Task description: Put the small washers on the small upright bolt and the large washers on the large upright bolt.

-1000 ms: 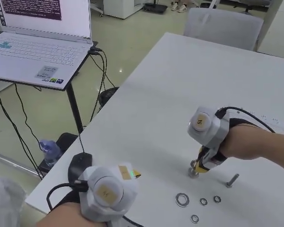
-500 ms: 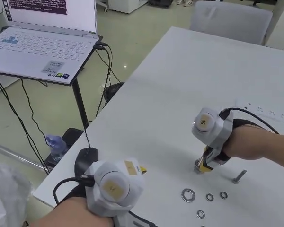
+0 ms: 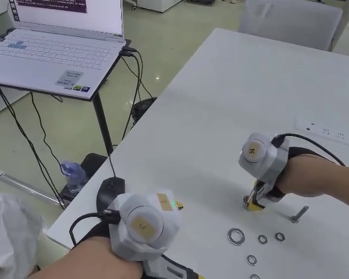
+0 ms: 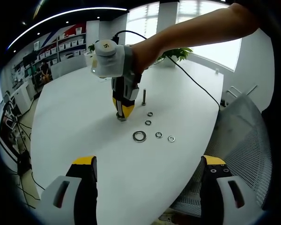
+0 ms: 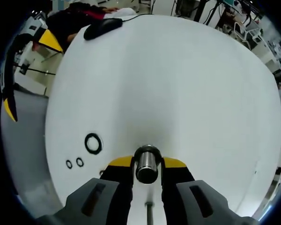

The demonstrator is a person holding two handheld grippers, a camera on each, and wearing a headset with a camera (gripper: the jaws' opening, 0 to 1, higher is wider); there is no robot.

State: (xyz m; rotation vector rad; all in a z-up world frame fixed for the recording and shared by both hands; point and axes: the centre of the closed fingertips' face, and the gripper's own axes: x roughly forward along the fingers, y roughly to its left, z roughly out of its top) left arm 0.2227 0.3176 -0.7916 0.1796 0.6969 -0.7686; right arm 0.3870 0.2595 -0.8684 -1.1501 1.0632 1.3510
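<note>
My right gripper (image 3: 253, 203) points down at the white table (image 3: 221, 116) and is shut on the large upright bolt (image 3: 248, 202), whose top shows between the yellow jaw tips (image 5: 147, 164). The small bolt (image 3: 299, 214) stands just to the right of it. In front of them lie a large washer (image 3: 236, 236) and several small washers (image 3: 262, 239). My left gripper (image 4: 149, 164) hovers open and empty over the table's near edge, facing the right gripper (image 4: 122, 110), the large washer (image 4: 139, 136) and the small bolt (image 4: 143, 97).
A laptop (image 3: 58, 49) sits on a stand left of the table, with cables, a black mouse (image 3: 109, 189) and a water bottle (image 3: 74, 174) nearby. A power strip (image 3: 331, 133) lies on the table at the far right. A grey chair (image 3: 291, 20) stands behind the table.
The head camera has shifted, so everything sits a little differently in the picture. My right gripper stays shut on the large bolt and the washers lie where they were.
</note>
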